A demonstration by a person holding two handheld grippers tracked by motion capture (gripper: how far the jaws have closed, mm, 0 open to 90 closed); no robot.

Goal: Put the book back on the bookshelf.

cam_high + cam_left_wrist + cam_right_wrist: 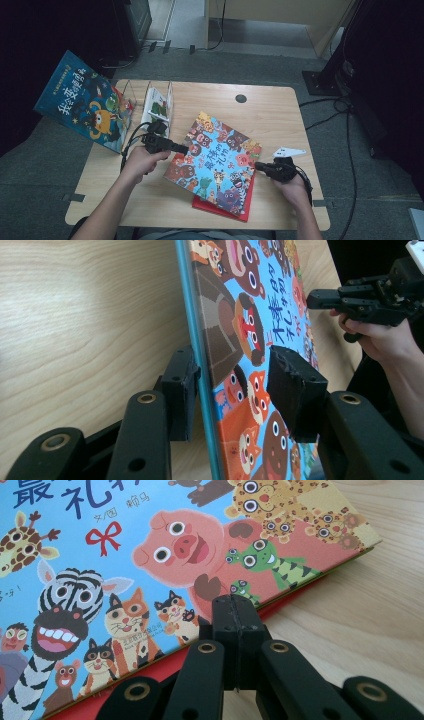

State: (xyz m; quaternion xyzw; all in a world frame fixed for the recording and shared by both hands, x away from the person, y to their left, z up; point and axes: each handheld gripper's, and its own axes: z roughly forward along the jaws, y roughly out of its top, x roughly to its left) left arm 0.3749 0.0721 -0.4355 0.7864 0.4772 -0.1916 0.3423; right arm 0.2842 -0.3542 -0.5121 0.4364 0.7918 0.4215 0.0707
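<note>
Wooden table (pixel 280 107) with 2 picture books stacked near its middle: an animal-cover book (pixel 215 155) lying on a red book (pixel 220 209), whose near edge juts out below it. The left gripper (pixel 183 148) straddles the left edge of the animal-cover book (pixel 250 335); its jaws stand part open, one pad (pixel 295 390) clear of the cover, and the edge is raised off the table. The right gripper (pixel 258 165), jaws fully closed and holding nothing, rests its tip (pixel 235 605) at the right edge of the same book (pixel 150 545). At far left a blue book (pixel 85 102) leans against a wire book rack (pixel 160 102).
</note>
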